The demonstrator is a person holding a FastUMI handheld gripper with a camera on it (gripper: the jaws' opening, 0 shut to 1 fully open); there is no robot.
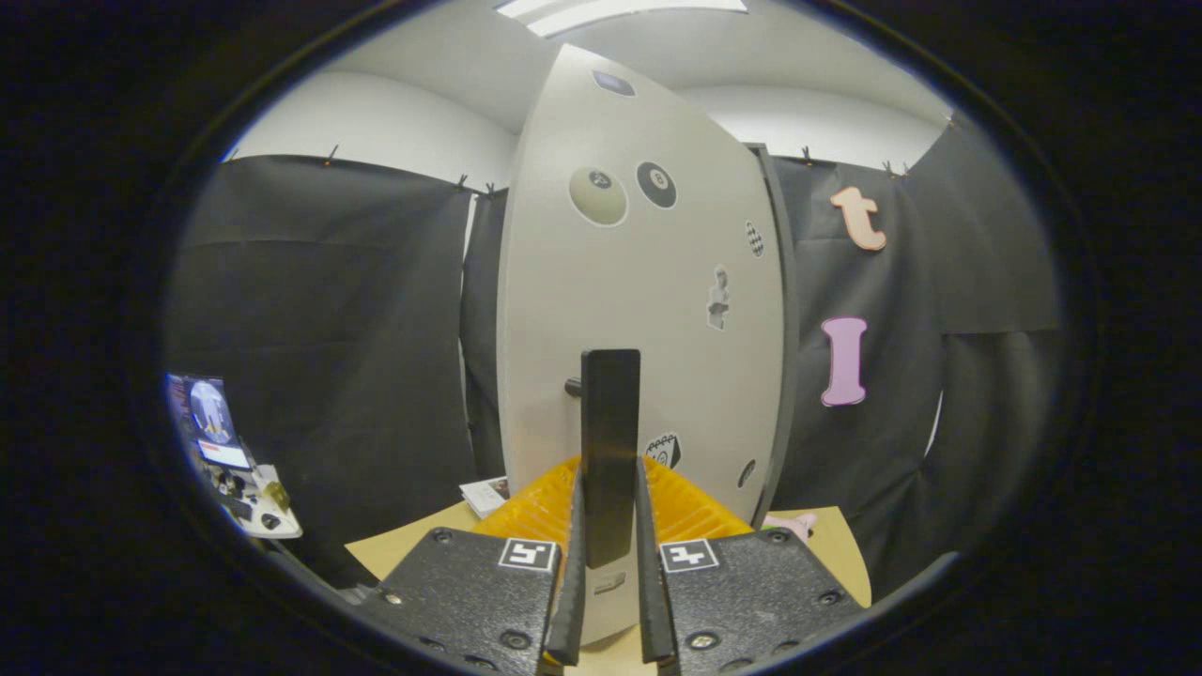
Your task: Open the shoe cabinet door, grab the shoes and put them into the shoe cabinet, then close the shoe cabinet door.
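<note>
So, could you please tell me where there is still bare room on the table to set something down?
Bare tabletop shows left of the yellow tray, below the leaflet; a smaller strip lies right of the tray, by the pink item. The middle is crowded: the gripper fingers sit on either side of the black door handle, with the cabinet door behind.

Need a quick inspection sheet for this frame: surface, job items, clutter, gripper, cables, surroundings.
Surface: tan table, partly covered.
Job's things: cabinet door, stickers on its face; dark upright handle between the fingers. Shoes: nothing seen.
Clutter: orange ribbed item just ahead of the fingers; pink thing beside it; paper.
Gripper: gripper closed on the handle, both fingers pressing.
Cables: nothing seen.
Surroundings: black cloth walls; screen on a stand.
</note>
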